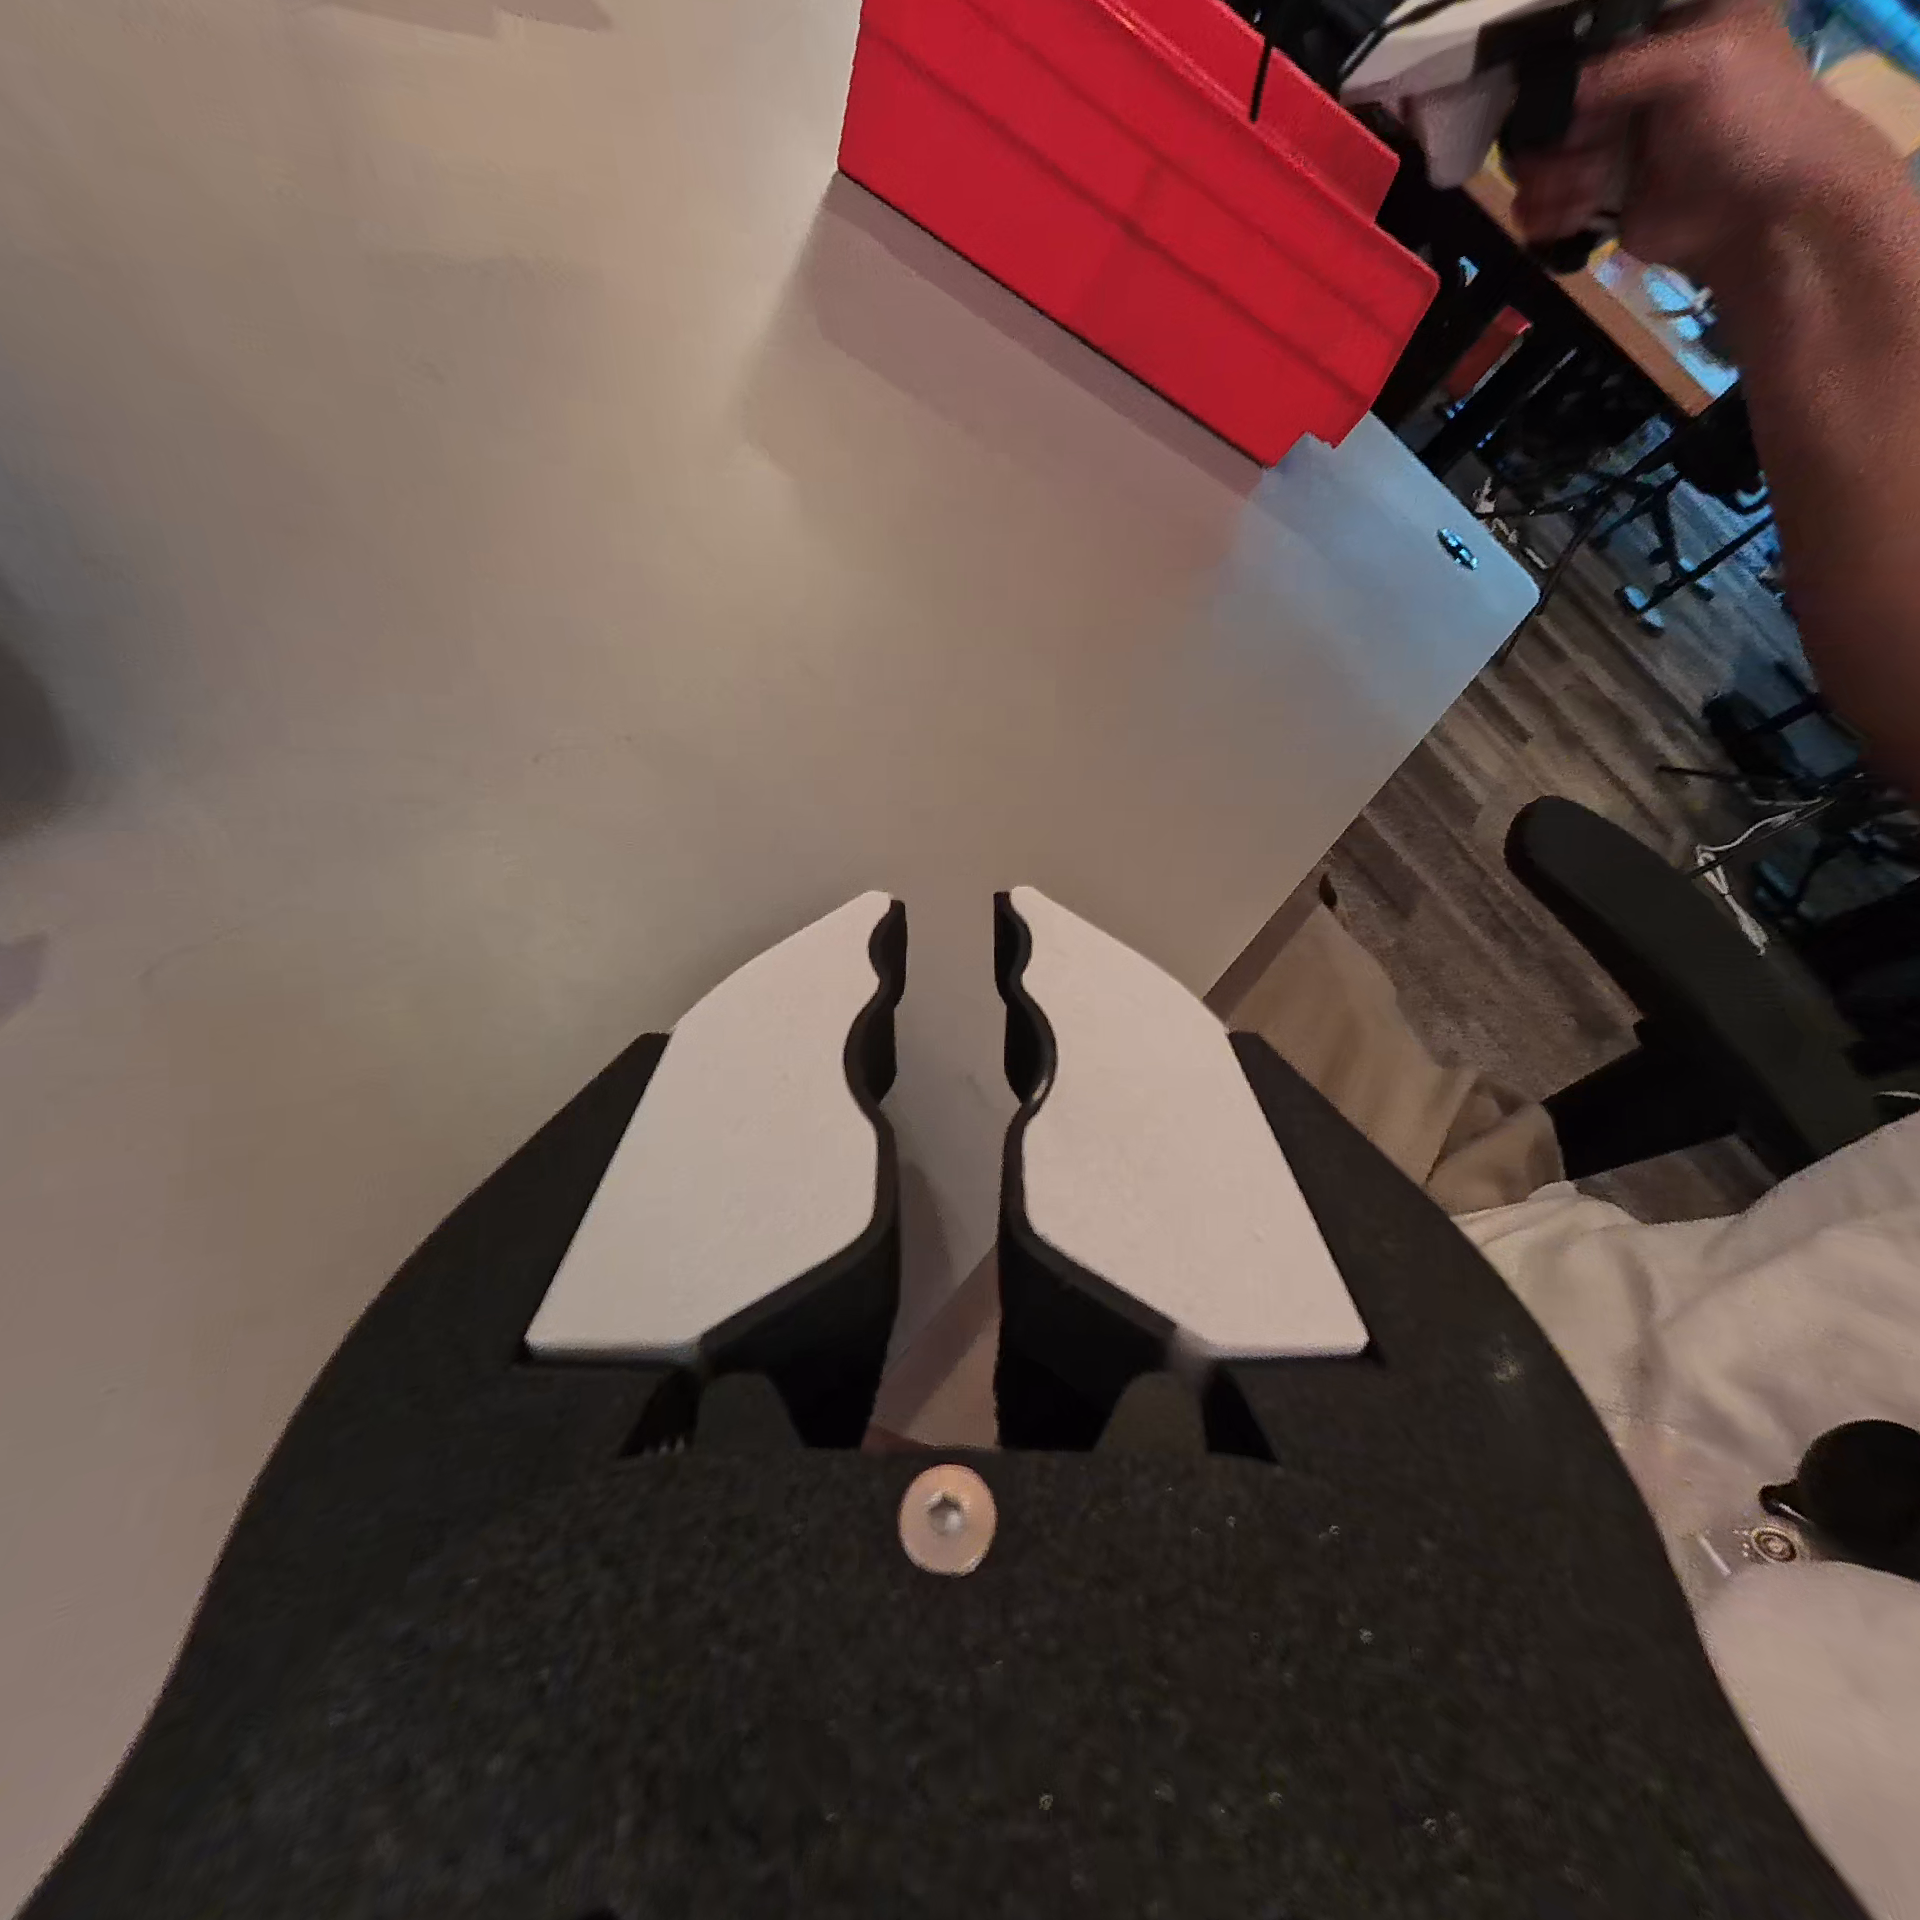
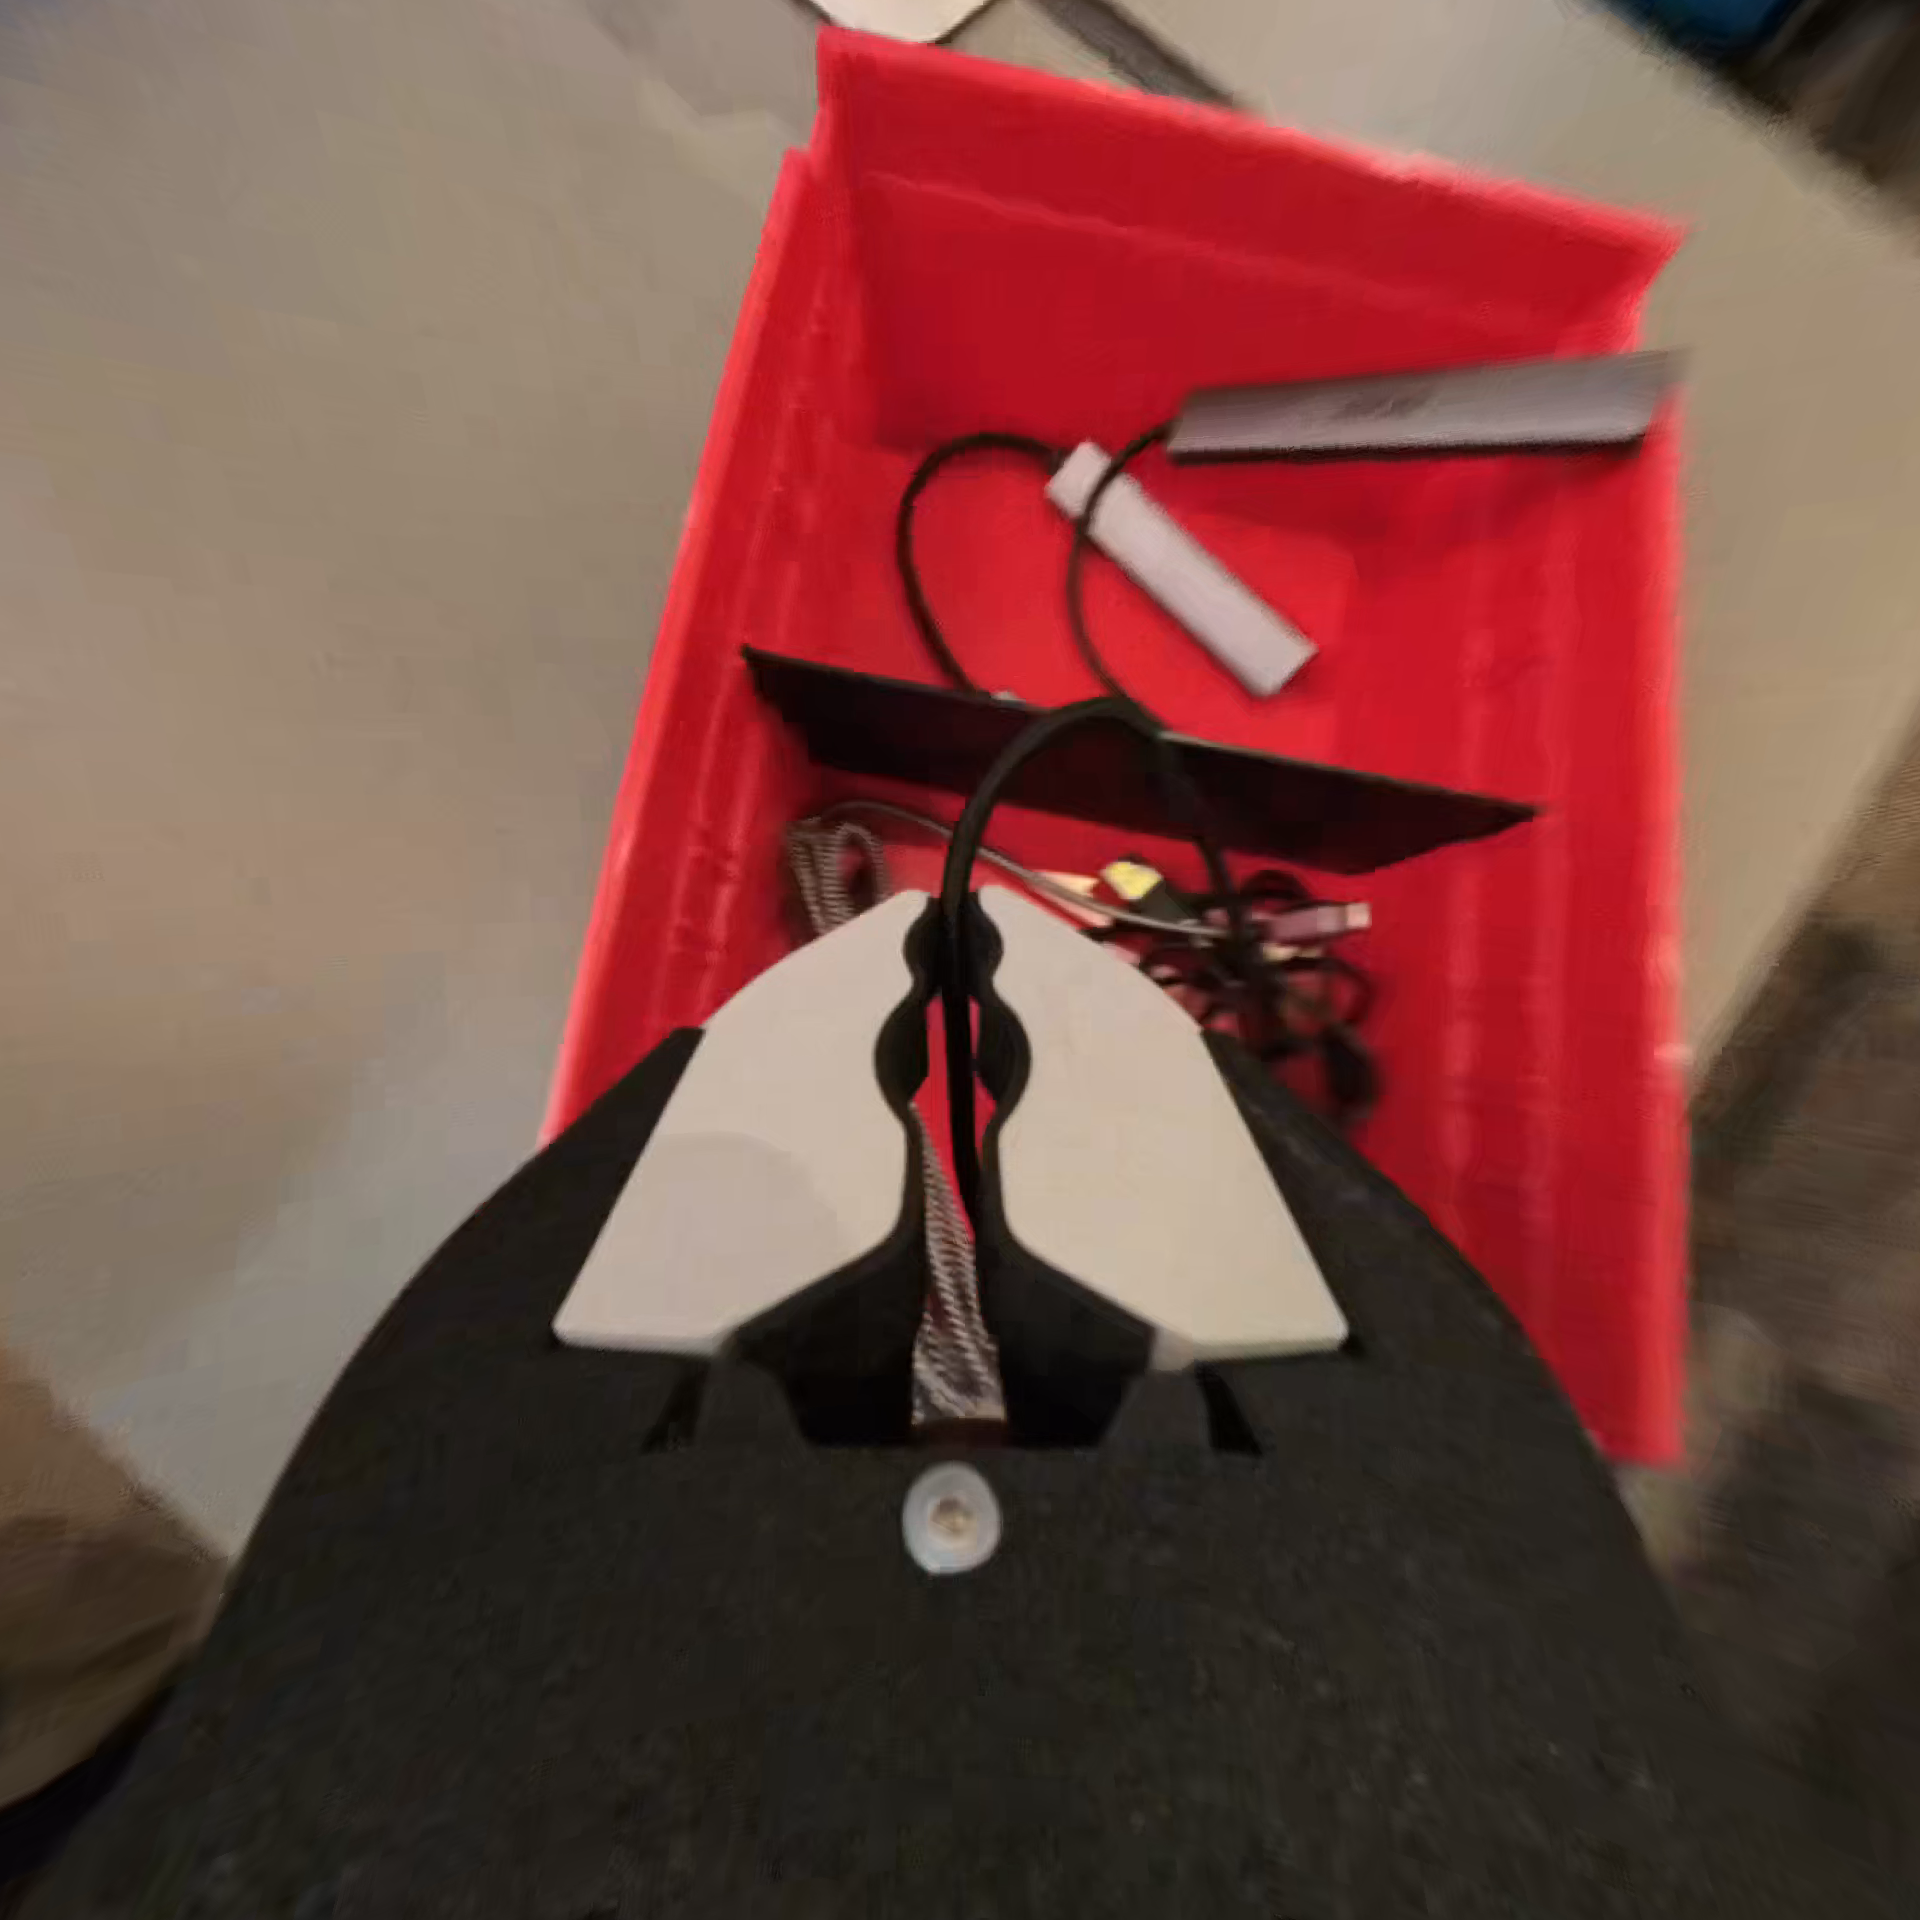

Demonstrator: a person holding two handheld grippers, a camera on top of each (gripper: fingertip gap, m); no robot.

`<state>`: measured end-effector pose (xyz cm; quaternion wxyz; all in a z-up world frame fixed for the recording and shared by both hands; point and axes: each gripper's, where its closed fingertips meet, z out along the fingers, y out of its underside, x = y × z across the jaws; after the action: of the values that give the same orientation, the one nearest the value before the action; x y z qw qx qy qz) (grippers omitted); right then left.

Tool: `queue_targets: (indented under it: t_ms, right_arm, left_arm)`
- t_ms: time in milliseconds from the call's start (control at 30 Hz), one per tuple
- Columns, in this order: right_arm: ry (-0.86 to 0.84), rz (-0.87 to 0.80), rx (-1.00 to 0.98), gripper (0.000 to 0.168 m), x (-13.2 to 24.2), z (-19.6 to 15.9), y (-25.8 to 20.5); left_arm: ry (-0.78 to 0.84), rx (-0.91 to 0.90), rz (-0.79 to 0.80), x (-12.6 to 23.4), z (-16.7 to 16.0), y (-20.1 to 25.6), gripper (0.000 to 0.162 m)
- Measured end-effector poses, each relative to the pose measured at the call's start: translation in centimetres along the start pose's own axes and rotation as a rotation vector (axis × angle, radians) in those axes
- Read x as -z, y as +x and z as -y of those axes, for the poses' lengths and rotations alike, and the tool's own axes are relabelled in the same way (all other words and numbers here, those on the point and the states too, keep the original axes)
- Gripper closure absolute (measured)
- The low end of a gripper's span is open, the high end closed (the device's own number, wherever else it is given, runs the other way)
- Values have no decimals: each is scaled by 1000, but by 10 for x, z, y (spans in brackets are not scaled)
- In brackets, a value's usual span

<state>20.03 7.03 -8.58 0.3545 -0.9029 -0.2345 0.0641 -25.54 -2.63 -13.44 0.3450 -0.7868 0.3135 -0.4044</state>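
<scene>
The right gripper [image 2: 951, 914] is pinching a black cable [image 2: 971, 821] over the red bin [image 2: 727, 582] at centre frame, while the left gripper [image 1: 949, 914] is hovering slightly parted and empty above the worktop [image 1: 416, 520].

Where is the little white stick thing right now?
In the right wrist view, the white stick lies in the far compartment of the red bin, beyond the black divider, beside a grey bar.
</scene>
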Motion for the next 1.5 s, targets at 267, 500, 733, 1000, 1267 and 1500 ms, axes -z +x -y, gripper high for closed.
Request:
queue_targets:
  t_ms: [267,500,733,1000,1267,1500]
  right_arm:
    - [116,269,-343,140,-2,-4,-18]
    - [457,35,-418,142,62,5,-45]
    - [630,-362,-379,145,70,-47,-98]
    - [549,-309,-373,140,45,-87,-70]
    - [508,-382,-378,142,52,-105,-50]
    - [518,-372,-301,141,51,-96,-55]
  left_arm:
    - [-24,-43,18,3,-8,2,147]
    - [70,-93,161,28,8,-23,146]
    - [344,-168,479,107,41,-81,145]
    - [347,-134,747,152,47,-156,141]
    - [287,-185,755,136,44,-154,141]
    - [271,-136,704,133,37,-153,141]
